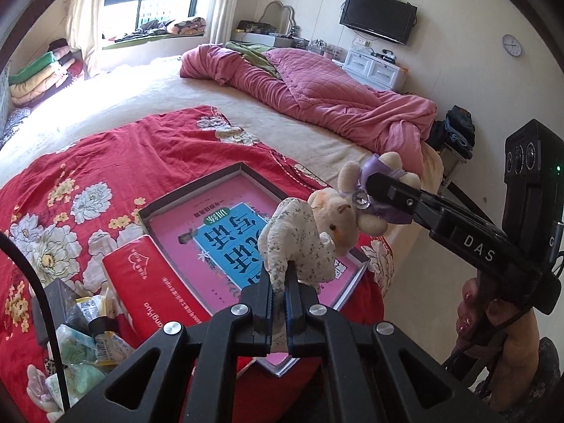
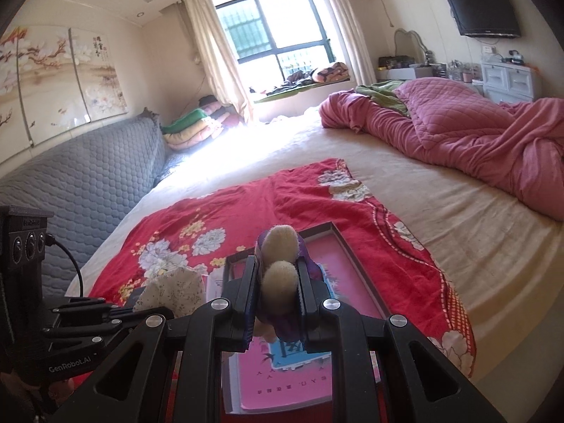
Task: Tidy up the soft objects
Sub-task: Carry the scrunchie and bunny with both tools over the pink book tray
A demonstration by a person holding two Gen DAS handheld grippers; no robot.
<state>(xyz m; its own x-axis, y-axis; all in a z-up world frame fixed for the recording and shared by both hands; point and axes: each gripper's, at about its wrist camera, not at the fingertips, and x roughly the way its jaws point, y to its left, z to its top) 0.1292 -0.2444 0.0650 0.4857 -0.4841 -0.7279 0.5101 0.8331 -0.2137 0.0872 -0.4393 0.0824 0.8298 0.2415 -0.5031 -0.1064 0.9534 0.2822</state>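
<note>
Holding, left gripper (image 1: 278,287): jaws clamped on the floral-dress plush (image 1: 303,243), pinching its cloth bottom edge.
Floral-dress plush: cream toy in white flowered fabric, raised above the pink-lined box (image 1: 197,190).
Holding, right gripper (image 2: 276,292): jaws closed on the purple-dress plush (image 2: 278,246), cream limbs poking up between the fingers.
Position: both toys touch, over the box on the red floral blanket (image 1: 116,155).
Nearby: red tissue pack (image 1: 148,282) beside the box.

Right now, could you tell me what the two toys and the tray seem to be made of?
Floral toy: printed cotton-like cloth, matte, stuffed. Purple toy: fuzzy cream plush with satiny purple fabric and a shiny gem. Tray: probably rigid cardboard, grey matte rim with sharp corners.
</note>
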